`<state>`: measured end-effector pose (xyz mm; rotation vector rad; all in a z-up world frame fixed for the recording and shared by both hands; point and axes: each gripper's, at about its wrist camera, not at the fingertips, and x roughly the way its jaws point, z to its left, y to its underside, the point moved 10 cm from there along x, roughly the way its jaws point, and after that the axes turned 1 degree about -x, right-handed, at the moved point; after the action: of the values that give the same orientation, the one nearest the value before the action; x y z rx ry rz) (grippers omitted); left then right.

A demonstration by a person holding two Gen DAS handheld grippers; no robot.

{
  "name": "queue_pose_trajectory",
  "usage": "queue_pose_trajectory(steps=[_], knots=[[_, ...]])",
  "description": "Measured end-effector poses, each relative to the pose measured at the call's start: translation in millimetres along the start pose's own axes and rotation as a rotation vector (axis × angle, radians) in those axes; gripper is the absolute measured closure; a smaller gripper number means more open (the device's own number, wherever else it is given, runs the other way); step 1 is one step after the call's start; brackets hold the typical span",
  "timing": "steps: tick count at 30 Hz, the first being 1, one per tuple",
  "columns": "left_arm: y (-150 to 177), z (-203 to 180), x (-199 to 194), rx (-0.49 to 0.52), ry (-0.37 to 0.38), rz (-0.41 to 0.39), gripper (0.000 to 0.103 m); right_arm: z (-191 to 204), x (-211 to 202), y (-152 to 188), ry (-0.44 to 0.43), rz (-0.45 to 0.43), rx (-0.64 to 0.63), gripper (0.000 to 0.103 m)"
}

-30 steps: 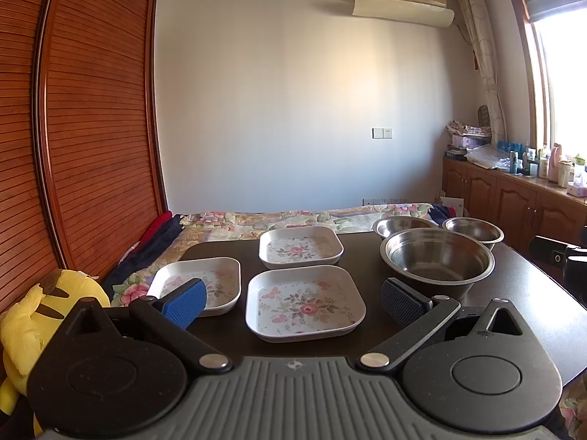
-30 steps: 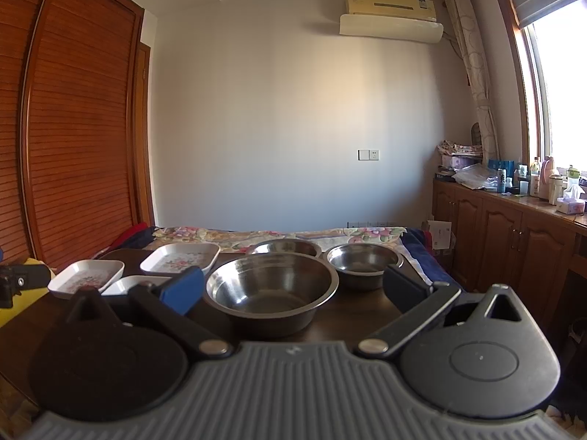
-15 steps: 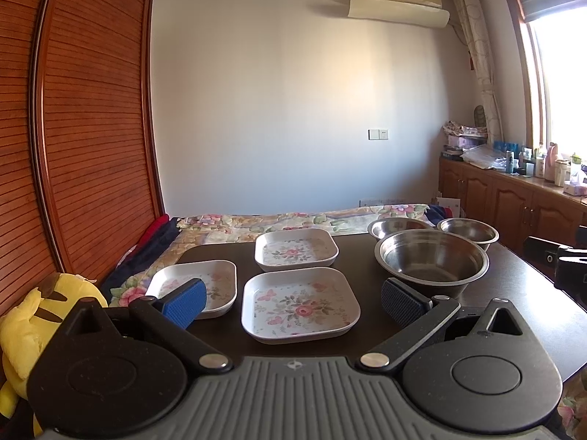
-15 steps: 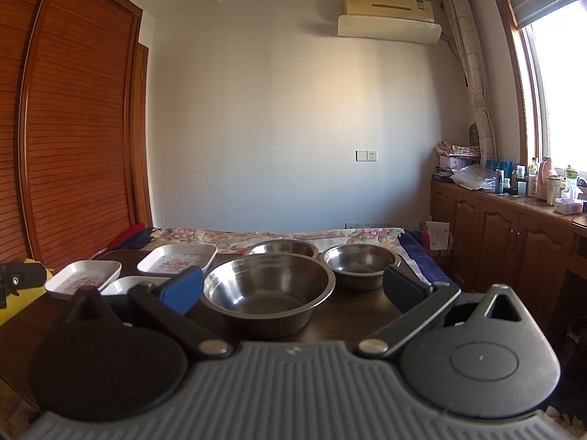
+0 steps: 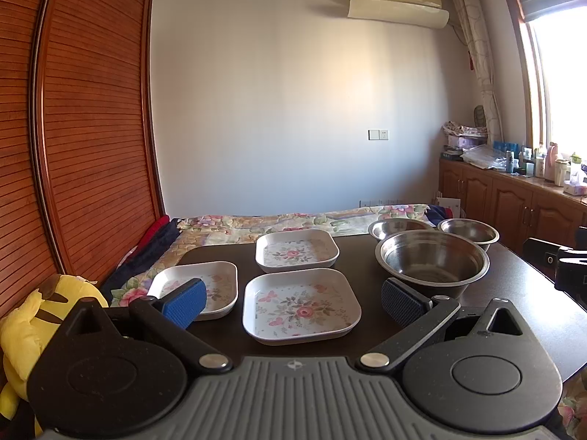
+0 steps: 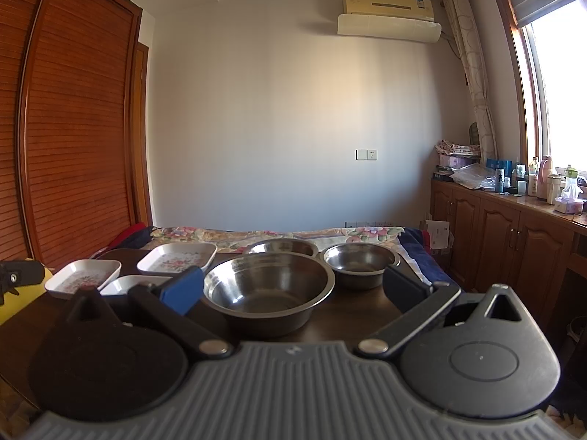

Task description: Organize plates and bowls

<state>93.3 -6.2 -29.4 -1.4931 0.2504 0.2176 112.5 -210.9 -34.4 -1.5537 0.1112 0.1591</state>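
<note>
Three square white floral plates lie on the dark table (image 5: 513,278): a near one (image 5: 301,305), a far one (image 5: 296,250) and a left one (image 5: 200,286). At the right stand a big steel bowl (image 5: 432,262) and two smaller steel bowls (image 5: 398,226) (image 5: 469,229) behind it. My left gripper (image 5: 293,304) is open, hovering over the near plate's front part, holding nothing. My right gripper (image 6: 293,288) is open too, with the big bowl (image 6: 268,289) between and just beyond its fingers, untouched. A smaller bowl (image 6: 361,263) sits at its right.
A bed with a floral cover (image 5: 293,220) lies past the table's far edge. A yellow plush toy (image 5: 29,326) sits at the left by the wooden wardrobe (image 5: 80,139). Wooden cabinets (image 6: 513,242) with bottles line the right wall under the window.
Both views have shifted only slightly; the left gripper drifted a little right and level. Both grippers stay open and no dish has moved.
</note>
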Motion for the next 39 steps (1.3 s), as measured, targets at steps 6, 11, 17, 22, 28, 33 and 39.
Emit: queue_pose_trajectory(steps=[6, 11, 17, 22, 28, 33, 39], knots=[[0, 0, 0, 0.0, 0.0, 0.001, 0.0, -1, 0, 0, 0.002, -0.001, 0.001, 0.0], [0, 0, 0, -0.001, 0.0, 0.001, 0.0, -1, 0, 0, 0.001, -0.001, 0.0, 0.0], [0, -1, 0, -0.001, 0.001, 0.002, 0.0, -1, 0, 0, 0.0, 0.0, 0.002, 0.0], [2, 0, 0, -0.003, 0.003, 0.008, 0.0, 0, 0, 1, -0.002, 0.002, 0.0, 0.0], [9, 2, 4, -0.007, 0.008, 0.027, 0.0, 2, 3, 6, -0.003, 0.012, -0.002, 0.0], [16, 5, 12, -0.008, 0.005, 0.052, 0.0, 6, 8, 11, -0.008, 0.024, 0.0, 0.0], [27, 13, 28, -0.008, 0.0, 0.096, 0.0, 16, 18, 14, -0.029, 0.036, -0.005, 0.0]])
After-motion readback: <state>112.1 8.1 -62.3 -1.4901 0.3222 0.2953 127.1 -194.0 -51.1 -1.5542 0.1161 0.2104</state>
